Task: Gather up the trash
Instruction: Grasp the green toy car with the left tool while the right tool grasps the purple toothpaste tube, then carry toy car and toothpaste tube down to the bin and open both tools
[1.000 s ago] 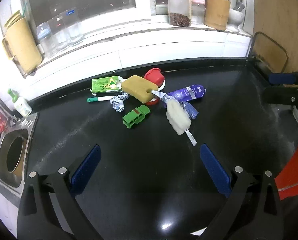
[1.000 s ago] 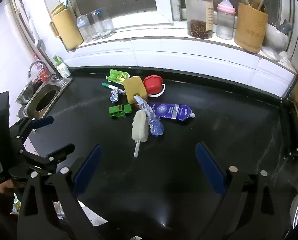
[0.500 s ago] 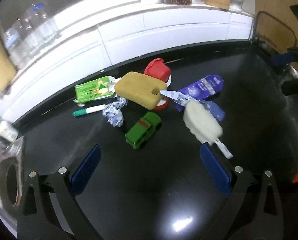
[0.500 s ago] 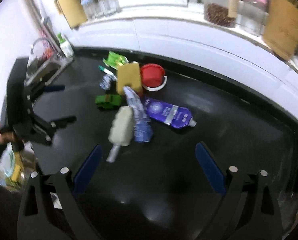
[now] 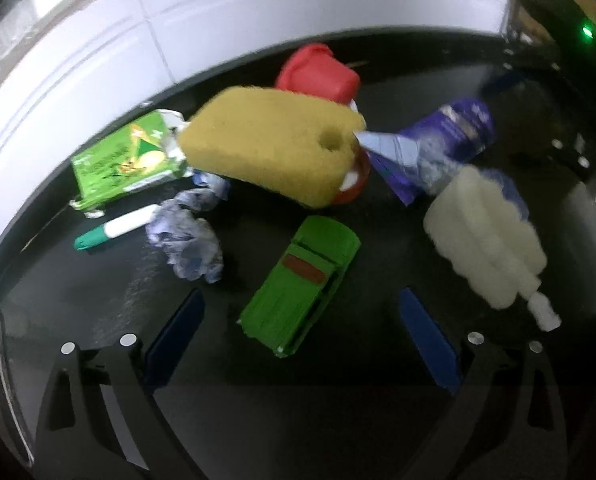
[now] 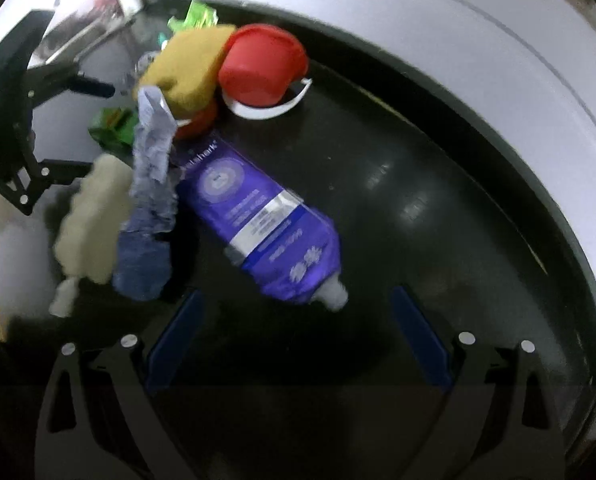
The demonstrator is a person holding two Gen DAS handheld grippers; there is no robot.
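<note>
Black countertop [image 5: 97, 300] fills both views, with white tiled wall [image 5: 77, 48] curving across the upper frame. Both views blurred.

Left wrist view: left gripper [image 5: 300, 344] at lower centre, blue pads [image 5: 175, 332] spread wide, nothing between them. Yellow sponge [image 5: 273, 148] at centre, largest item, propped on a red cup [image 5: 318, 74] behind it. Cream ridged sponge on a stick [image 5: 486, 240] at right. Green toy car [image 5: 302, 284] lies just ahead of the jaws, lower centre. Green carton [image 5: 125, 160] at left, touching the sponge's left end. Crumpled bluish wrapper [image 5: 189, 240] left of centre, near the car. Green-and-white marker [image 5: 113, 228] beside it, further left.

Right wrist view: right gripper [image 6: 293, 340] at lower centre, jaws likewise held apart and empty. Purple pouch [image 6: 257, 220] lies diagonally across centre, its white nozzle pointing down toward the gap between the fingers. Crinkled clear-blue wrapper [image 6: 149, 200] overlaps the pouch's left side. Left gripper also shows at the left edge
</note>
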